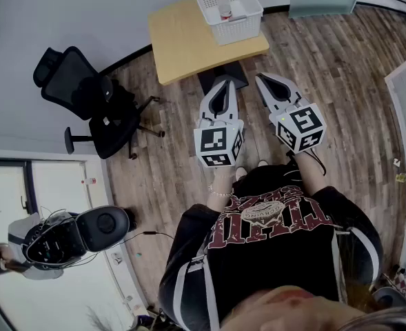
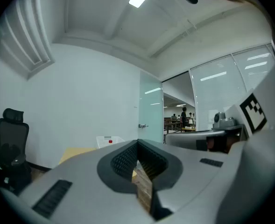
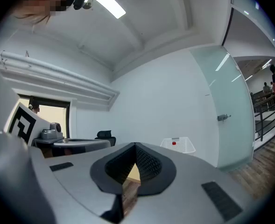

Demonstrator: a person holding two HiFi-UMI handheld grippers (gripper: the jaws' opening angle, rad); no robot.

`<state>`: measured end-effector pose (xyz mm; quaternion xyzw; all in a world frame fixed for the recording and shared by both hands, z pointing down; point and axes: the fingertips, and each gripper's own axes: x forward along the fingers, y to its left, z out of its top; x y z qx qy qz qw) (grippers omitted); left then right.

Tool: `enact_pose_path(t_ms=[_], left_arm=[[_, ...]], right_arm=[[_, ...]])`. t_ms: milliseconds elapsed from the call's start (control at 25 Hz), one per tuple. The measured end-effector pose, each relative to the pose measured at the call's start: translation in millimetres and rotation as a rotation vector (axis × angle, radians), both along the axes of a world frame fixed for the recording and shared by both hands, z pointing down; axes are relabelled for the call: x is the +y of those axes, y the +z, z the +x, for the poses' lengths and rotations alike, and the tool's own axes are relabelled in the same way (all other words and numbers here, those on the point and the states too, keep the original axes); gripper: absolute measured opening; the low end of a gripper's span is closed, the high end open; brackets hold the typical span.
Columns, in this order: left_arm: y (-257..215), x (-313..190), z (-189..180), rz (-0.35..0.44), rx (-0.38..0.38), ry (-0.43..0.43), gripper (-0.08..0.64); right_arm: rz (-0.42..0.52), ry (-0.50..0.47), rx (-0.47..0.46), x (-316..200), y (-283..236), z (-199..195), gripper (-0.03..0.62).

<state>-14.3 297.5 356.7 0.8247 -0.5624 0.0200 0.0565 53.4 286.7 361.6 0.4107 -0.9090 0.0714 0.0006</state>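
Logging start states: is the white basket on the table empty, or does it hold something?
Not empty. The head view shows a red-capped bottle inside the white basket, which sits on the wooden table.

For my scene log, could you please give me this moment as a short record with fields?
left hand-held gripper: shut, nothing between the jaws, held above the wood floor
right hand-held gripper: shut, nothing between the jaws, beside the left one
nearest thing: table, ahead of both tips, not touched
on table: white basket with a red-capped bottle inside
elsewhere: black chair, left of the table
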Motion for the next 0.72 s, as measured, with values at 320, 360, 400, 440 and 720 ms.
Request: enact_pose_path(t_ms=[320,360,400,440,720], left_arm=[[-2,0,11,-0.001,0.013,-0.016,0.048],[-2,0,12,-0.001,0.015,-0.019,0.048],[-2,0,14,-0.001,0.017,-0.021,0.048],[0,1,16,-0.003,0.02,-0.021,0.048],[4,2,20,-0.021,0.027,-0.014,0.048]], right_arm=[[-0.007,-0.002,-0.012,-5,-1,15,0.018],[-0.006,-0.007,-0.005,-5,-1,16,0.018],[-0.005,-0.011,0.0,-5,0,17,0.018],[-0.006,-0.014,0.004,-5,1,18,0.018],[-0.015,-0.009,0.006,-5,3,21,0.018]])
